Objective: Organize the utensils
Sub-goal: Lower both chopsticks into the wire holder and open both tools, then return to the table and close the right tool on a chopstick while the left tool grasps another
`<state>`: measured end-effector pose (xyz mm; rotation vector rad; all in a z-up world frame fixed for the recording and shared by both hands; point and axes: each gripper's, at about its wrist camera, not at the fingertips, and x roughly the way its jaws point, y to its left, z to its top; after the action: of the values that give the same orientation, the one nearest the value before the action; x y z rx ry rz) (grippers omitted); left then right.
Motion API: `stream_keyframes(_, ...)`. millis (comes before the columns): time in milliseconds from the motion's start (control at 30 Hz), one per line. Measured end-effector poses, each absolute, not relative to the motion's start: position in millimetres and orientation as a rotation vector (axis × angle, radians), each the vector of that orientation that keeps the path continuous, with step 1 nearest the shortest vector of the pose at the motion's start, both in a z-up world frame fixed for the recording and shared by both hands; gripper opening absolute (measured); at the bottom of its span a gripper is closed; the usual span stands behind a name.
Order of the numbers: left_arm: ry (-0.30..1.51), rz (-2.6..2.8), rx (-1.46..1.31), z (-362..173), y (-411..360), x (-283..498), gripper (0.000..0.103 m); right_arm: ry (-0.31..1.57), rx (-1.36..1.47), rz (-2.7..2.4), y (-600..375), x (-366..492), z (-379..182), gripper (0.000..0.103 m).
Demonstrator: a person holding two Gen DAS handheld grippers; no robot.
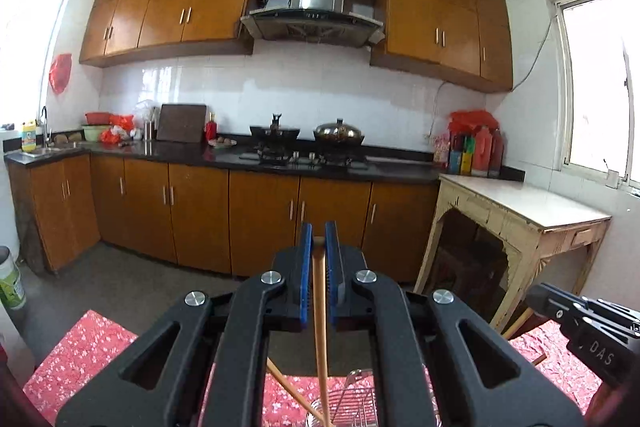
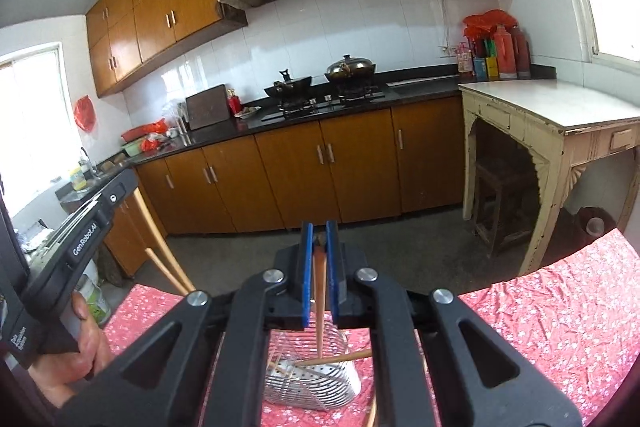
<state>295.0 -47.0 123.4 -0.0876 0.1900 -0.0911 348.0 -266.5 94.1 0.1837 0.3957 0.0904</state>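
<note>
In the left wrist view my left gripper (image 1: 319, 233) is shut on a wooden chopstick (image 1: 320, 307) that slants down toward a wire utensil basket (image 1: 356, 395). A second stick (image 1: 288, 389) crosses below it. My right gripper (image 2: 319, 233) is shut on another chopstick (image 2: 320, 307), whose lower end dips into the same metal basket (image 2: 320, 383). One chopstick (image 2: 340, 359) lies across the inside of that basket. Each gripper shows in the other's view: the right one (image 1: 540, 297) at the right edge, the left one (image 2: 120, 191) at the left, held by a hand (image 2: 80, 347).
The basket stands on a table under a red floral cloth (image 2: 540, 327). Beyond it lie a grey floor, brown kitchen cabinets (image 1: 260, 219), a black counter with two pans (image 1: 308, 135), and an old cream side table (image 2: 560, 115) on the right.
</note>
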Motion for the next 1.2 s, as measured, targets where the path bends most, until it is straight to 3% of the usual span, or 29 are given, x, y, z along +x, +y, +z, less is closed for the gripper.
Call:
stream_keyframes(33, 0.196, -0.092, -0.093, 124.2, -46.3, 295.5, 0.009, 0.393, 0.18, 0.083, -267.5, 347.0, 94.3, 0.018)
stream_keyframes(67, 0.2, -0.087, -0.098, 125.3, -43.5, 294.1, 0.018, 0.383, 0.175, 0.071, -268.9, 343.9, 94.9, 0.025)
stream_keyframes(100, 0.198, -0.08, -0.099, 126.5, -41.6, 292.6, 0.033, 0.38, 0.175, 0.066, -270.0, 341.6, 95.1, 0.028)
stream_keyframes(133, 0.19, -0.071, -0.101, 127.9, -39.3, 289.9, 0.04, 0.375, 0.175, 0.062, -271.7, 338.5, 95.5, 0.029)
stream_keyframes(633, 0.217, -0.022, -0.089, 127.9, 8.8, 227.9, 0.042, 0.375, 0.147, -0.002, -293.9, 259.5, 84.5, 0.029)
stream_keyframes(1033, 0.453, 0.029, -0.018, 22.1, 44.9, 175.8, 0.046, 0.645, 0.134, -0.048, -298.4, 214.1, -44.7, 0.028)
stream_keyframes(1200, 0.581, 0.027, -0.031, -23.5, 46.0, 165.8, 0.063, 0.778, 0.131, -0.056, -293.2, 206.7, -103.8, 0.022)
